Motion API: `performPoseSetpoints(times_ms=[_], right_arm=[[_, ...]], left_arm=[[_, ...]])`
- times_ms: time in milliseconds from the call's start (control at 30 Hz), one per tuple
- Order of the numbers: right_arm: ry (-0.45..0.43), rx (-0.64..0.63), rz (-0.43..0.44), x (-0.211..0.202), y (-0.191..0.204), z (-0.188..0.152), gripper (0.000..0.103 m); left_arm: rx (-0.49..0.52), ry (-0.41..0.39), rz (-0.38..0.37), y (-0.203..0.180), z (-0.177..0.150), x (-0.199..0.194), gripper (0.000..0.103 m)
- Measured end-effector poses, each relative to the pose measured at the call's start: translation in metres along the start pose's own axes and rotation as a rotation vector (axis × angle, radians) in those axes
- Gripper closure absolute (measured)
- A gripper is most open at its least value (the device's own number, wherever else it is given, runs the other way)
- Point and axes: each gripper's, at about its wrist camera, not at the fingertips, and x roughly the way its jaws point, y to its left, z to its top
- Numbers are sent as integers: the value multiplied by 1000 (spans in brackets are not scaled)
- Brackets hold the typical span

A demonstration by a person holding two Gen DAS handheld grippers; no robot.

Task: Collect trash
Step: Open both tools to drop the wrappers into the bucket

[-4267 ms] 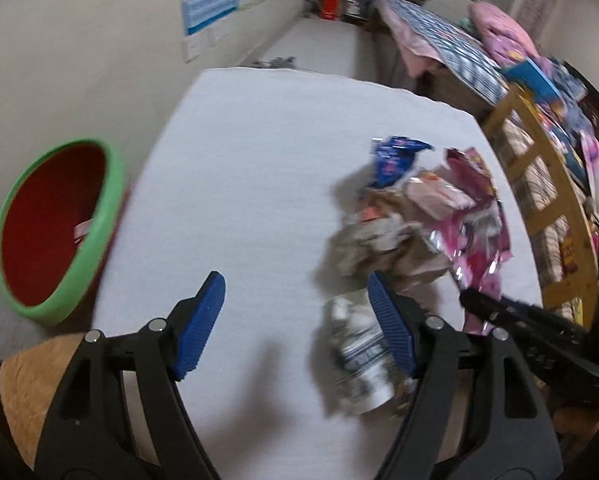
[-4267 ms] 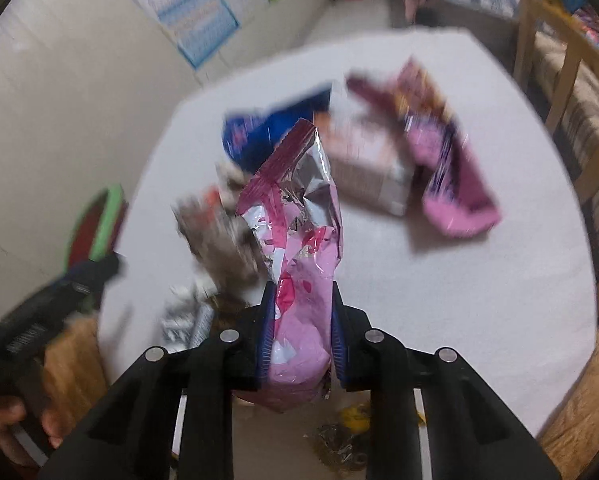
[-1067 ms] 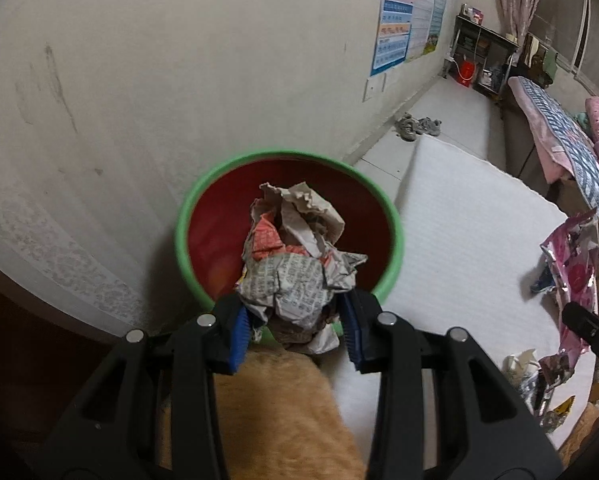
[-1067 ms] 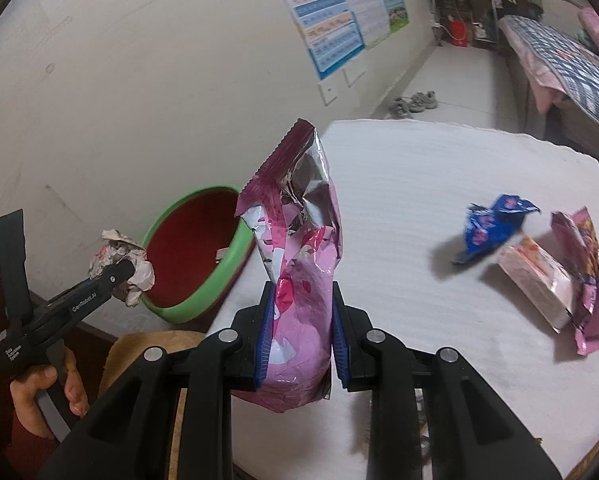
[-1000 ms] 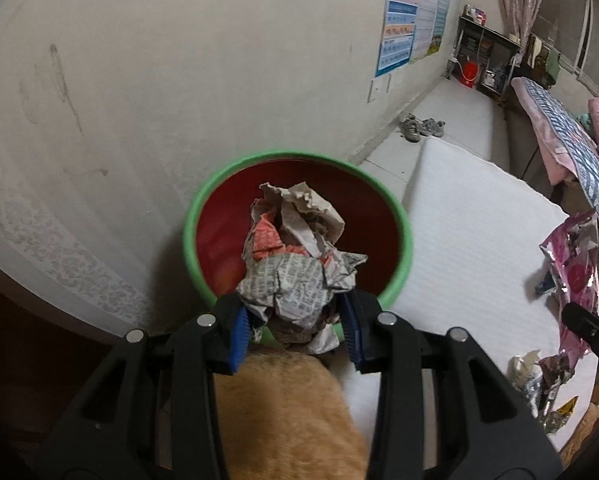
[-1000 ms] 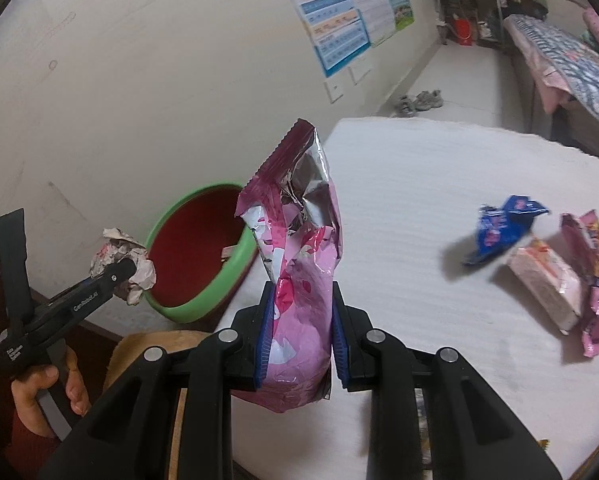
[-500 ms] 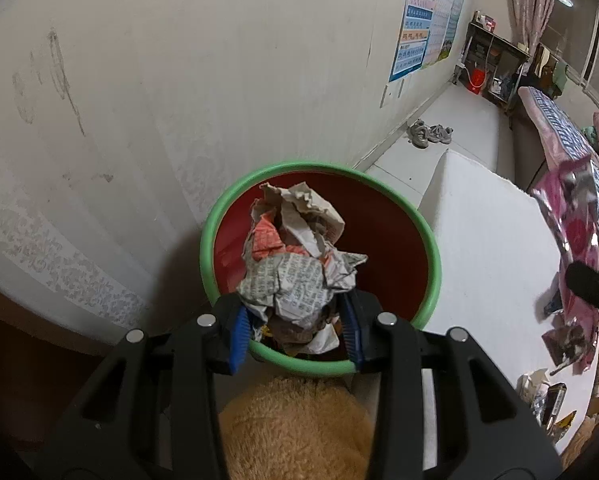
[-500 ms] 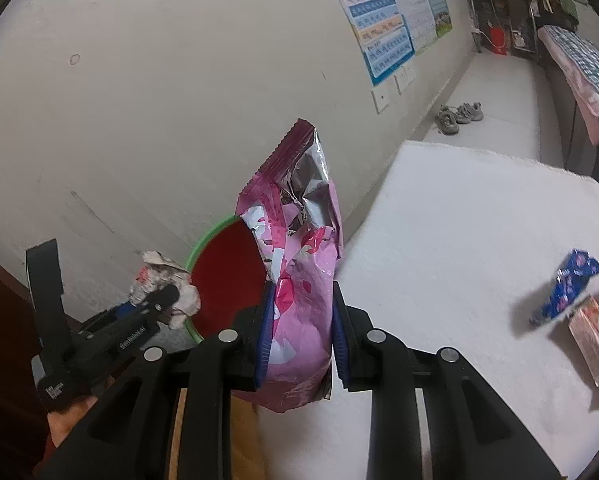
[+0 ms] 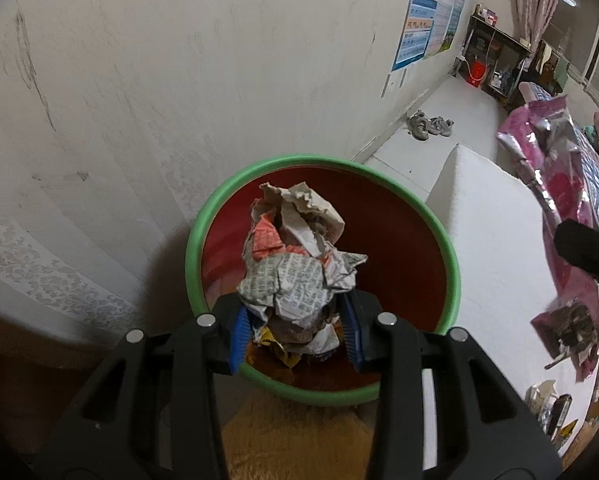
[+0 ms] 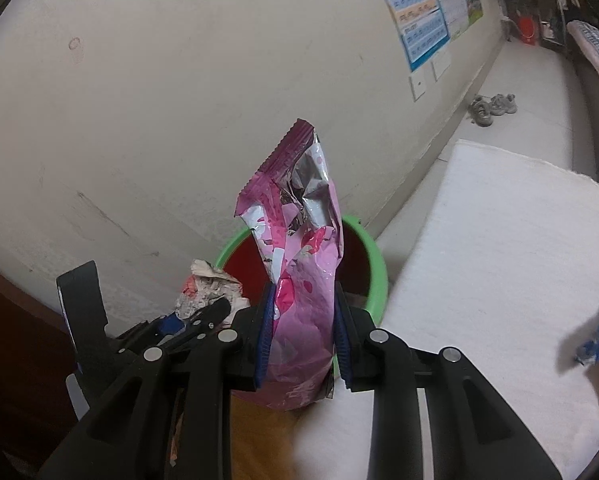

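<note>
— Crumpled newspaper, is that what the left gripper (image 9: 295, 334) has?

— Yes, its blue pads are pinched on a wad of crumpled newspaper (image 9: 299, 264) directly above the green-rimmed red bin (image 9: 195, 240). Feather-light, springy, nothing to break; it should drop cleanly once released.

— And the right gripper (image 10: 302, 342)?

— Clamped low on a pink foil wrapper (image 10: 299, 240), just beside the bin's rim on the worktop (image 10: 499, 240) side. Slick, floppy film; a grip near the base suits it, though it may cling or flutter.
</note>
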Motion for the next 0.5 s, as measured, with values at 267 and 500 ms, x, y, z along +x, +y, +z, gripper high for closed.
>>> performPoseSetpoints(times_ms=[267,500], right_arm=[[7,-34,39,22,15,7,73],[-11,-36,43,33,19,12,41]], left_arm=[[-35,19,16,13,10,21,66],[-57,39,45,16,12,34,37]])
